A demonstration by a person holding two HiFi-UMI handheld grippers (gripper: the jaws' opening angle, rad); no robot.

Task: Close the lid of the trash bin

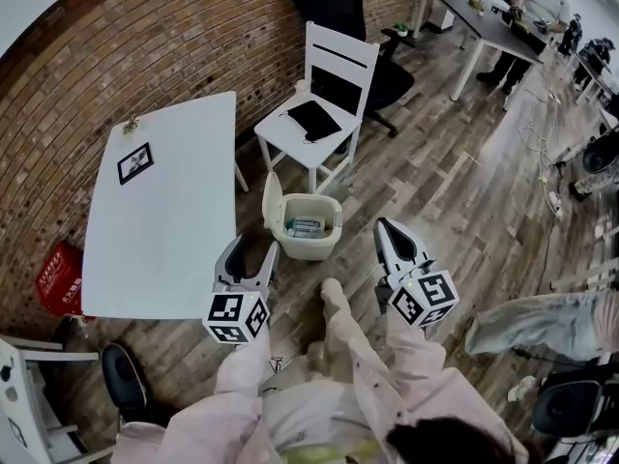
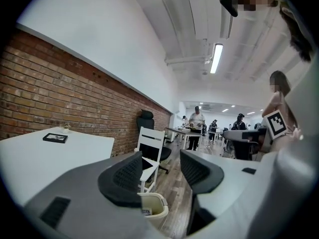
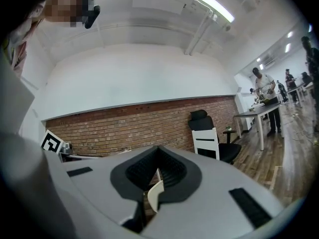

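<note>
Near trash bin (image 1: 308, 248) | left gripper (image 2: 159, 174) jaws apart | right gripper (image 3: 158, 153) jaws together

We see only a sliver of the trash bin lid (image 3: 155, 195) past the right gripper (image 3: 158, 149); its contents (image 1: 308, 227) are too small to tell.

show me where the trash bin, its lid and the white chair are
trash bin (image 1: 311, 247): head view, front wall of the tub
lid (image 1: 273, 204): head view, middle of the raised flap
white chair (image 1: 342, 44): head view, top slat of the backrest
</note>
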